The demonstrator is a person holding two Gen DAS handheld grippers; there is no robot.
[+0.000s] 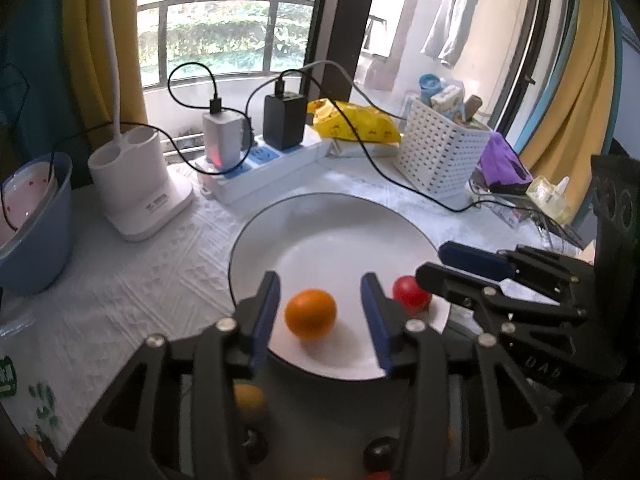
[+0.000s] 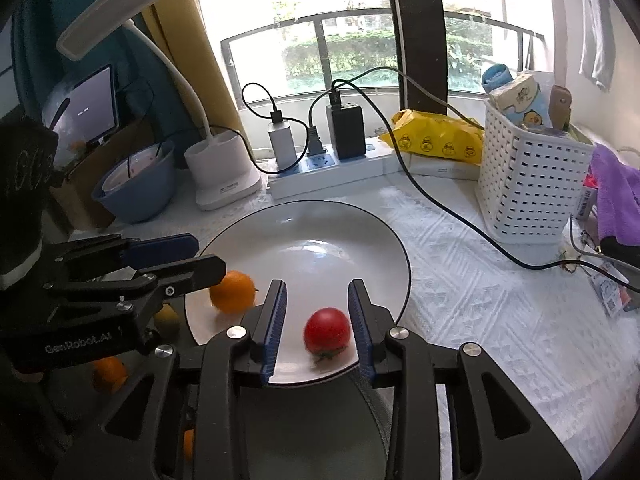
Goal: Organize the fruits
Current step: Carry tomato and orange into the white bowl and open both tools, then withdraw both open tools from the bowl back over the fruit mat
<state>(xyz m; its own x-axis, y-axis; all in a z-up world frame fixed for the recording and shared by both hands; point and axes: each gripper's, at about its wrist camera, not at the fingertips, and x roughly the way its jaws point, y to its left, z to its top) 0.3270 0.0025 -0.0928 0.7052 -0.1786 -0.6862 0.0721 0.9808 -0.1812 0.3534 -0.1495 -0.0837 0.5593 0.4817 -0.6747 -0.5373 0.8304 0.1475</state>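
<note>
A white plate (image 1: 320, 200) (image 2: 360, 224) with a dark rim lies on the white cloth. An orange (image 1: 310, 314) (image 2: 233, 297) rests on its near part, between the blue pads of my left gripper (image 1: 321, 292) (image 2: 210, 256), with a gap on each side. A red tomato (image 2: 327, 330) (image 1: 408, 294) lies on the plate between the pads of my right gripper (image 2: 316, 300) (image 1: 430, 262), close to the right pad and clear of the left one. Both grippers are open. More small fruits (image 2: 109, 372) (image 1: 250, 400) sit below the plate's near edge, partly hidden by the gripper frames.
Behind the plate stand a white lamp base (image 1: 136, 192), a power strip (image 1: 264, 164) with chargers, a yellow packet (image 1: 356, 124) and a white slotted basket (image 1: 440, 152). A blue bowl (image 1: 36, 240) is at the left. A black cable (image 2: 460, 220) crosses the cloth right of the plate.
</note>
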